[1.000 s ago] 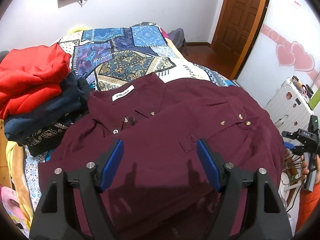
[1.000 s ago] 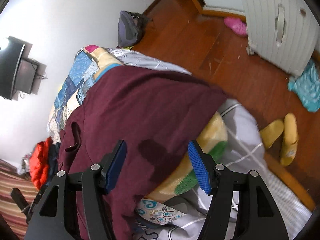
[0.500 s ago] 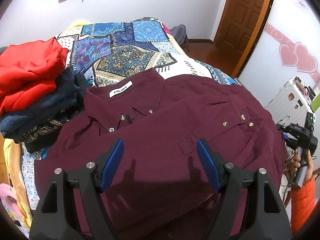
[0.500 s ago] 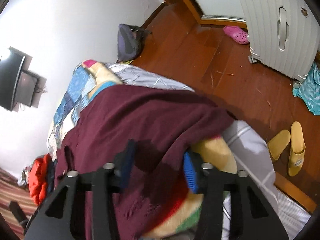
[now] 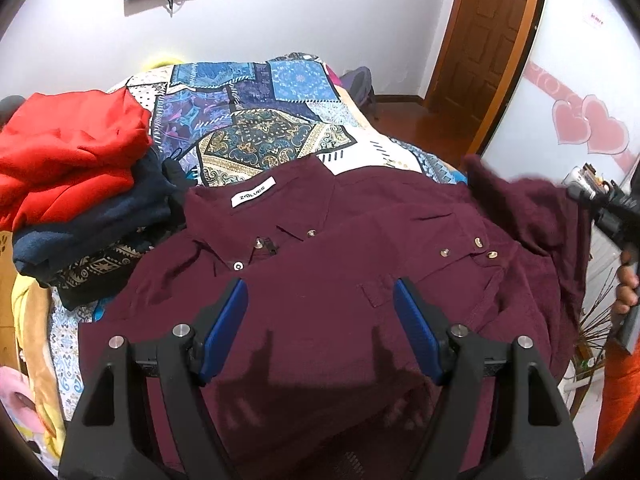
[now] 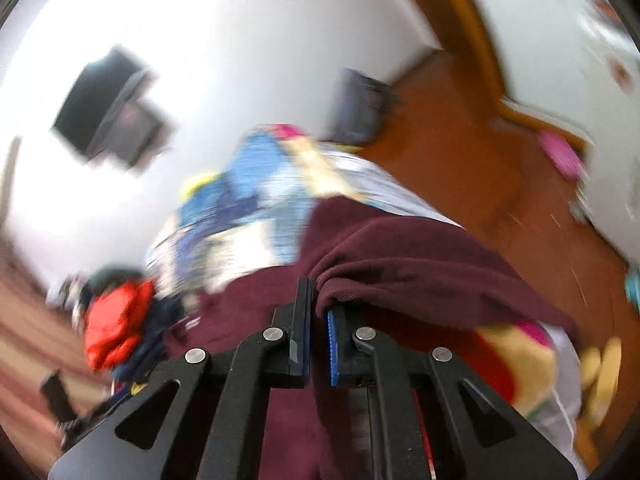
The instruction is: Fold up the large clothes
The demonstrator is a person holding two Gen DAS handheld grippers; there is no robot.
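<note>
While my right tool [image 6: 318,320] has its blue pads clamped tight on a fold of the maroon shirt [image 5: 344,304], that edge hangs lifted off the bed, draped over and to the right of the pinch. My left tool [image 5: 320,332] hovers above the shirt's front with its jaws standing wide apart and nothing between them, its shadow falling on the cloth below. From the left wrist view, the shirt lies spread on the bed with its collar and white label toward the far side, and its right-hand part is raised up toward my right tool at the frame's edge. Just beside the shirt's left shoulder sits a pile of clothes [image 5: 80,200], red on top and dark blue beneath. Beyond the collar the patchwork bedspread [image 5: 256,120] runs to the white wall, with a brown door [image 5: 488,36] farther right. The right wrist view is blurred.
</note>
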